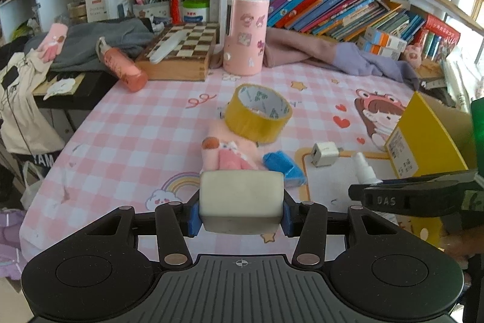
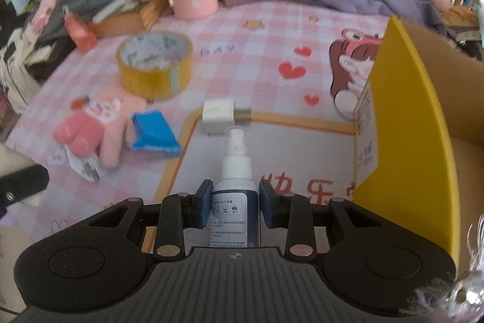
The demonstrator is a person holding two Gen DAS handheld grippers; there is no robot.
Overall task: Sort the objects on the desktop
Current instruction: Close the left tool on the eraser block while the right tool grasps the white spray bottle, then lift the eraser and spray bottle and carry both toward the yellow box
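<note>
My left gripper (image 1: 241, 215) is shut on a white rectangular block (image 1: 241, 200) and holds it above the pink checked tablecloth (image 1: 136, 126). My right gripper (image 2: 235, 209) is shut on a small spray bottle (image 2: 236, 199) with a white nozzle, held near the open yellow-edged cardboard box (image 2: 402, 117). On the cloth lie a yellow tape roll (image 2: 155, 66), a pink plush glove (image 2: 90, 126), a blue packet (image 2: 154, 133) and a white charger plug (image 2: 218, 114). The tape roll (image 1: 258, 112), glove (image 1: 230, 153), packet (image 1: 284, 165) and plug (image 1: 325, 153) also show in the left wrist view.
A pink cylindrical holder (image 1: 245, 35), a wooden chessboard box (image 1: 181, 50) and an orange bottle (image 1: 122, 68) stand at the back. Clothes (image 1: 332, 53) and shelves of books (image 1: 332, 2) lie behind. The table's left edge drops off by a dark side table (image 1: 75, 90).
</note>
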